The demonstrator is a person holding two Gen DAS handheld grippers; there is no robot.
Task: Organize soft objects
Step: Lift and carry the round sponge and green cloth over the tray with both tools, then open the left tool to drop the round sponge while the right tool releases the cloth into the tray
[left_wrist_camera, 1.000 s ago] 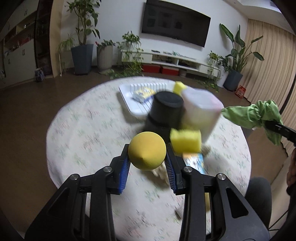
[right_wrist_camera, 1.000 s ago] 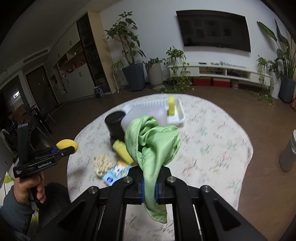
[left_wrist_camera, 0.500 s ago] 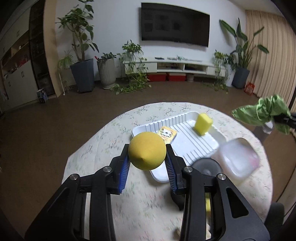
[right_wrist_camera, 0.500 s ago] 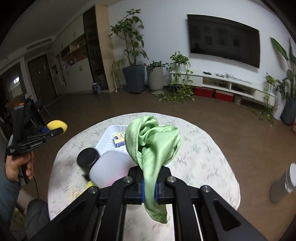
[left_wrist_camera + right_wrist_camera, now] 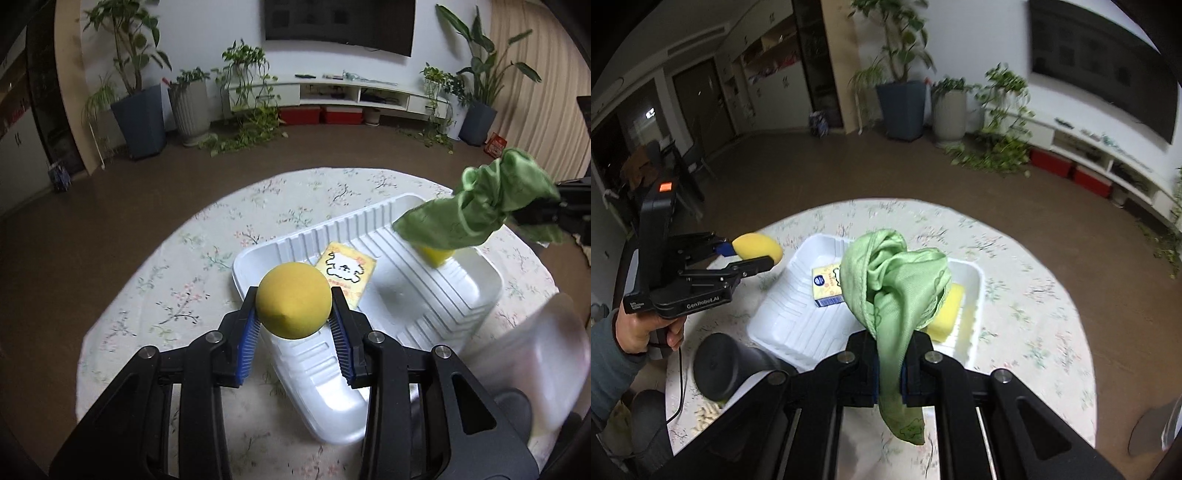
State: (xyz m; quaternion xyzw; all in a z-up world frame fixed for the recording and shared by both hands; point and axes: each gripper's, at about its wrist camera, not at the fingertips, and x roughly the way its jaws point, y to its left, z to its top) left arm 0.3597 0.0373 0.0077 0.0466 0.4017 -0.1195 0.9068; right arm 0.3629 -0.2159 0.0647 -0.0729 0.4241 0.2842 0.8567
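Both grippers loaded above white ribbed foam tray.
Round yellow foam ball is clamped between left gripper pads; crumpled green cloth is pinched in fully closed right gripper, over yellow sponge block lying in tray.

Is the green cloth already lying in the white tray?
No, the green cloth hangs pinched in the right hand-held gripper above the white tray, not resting in it.
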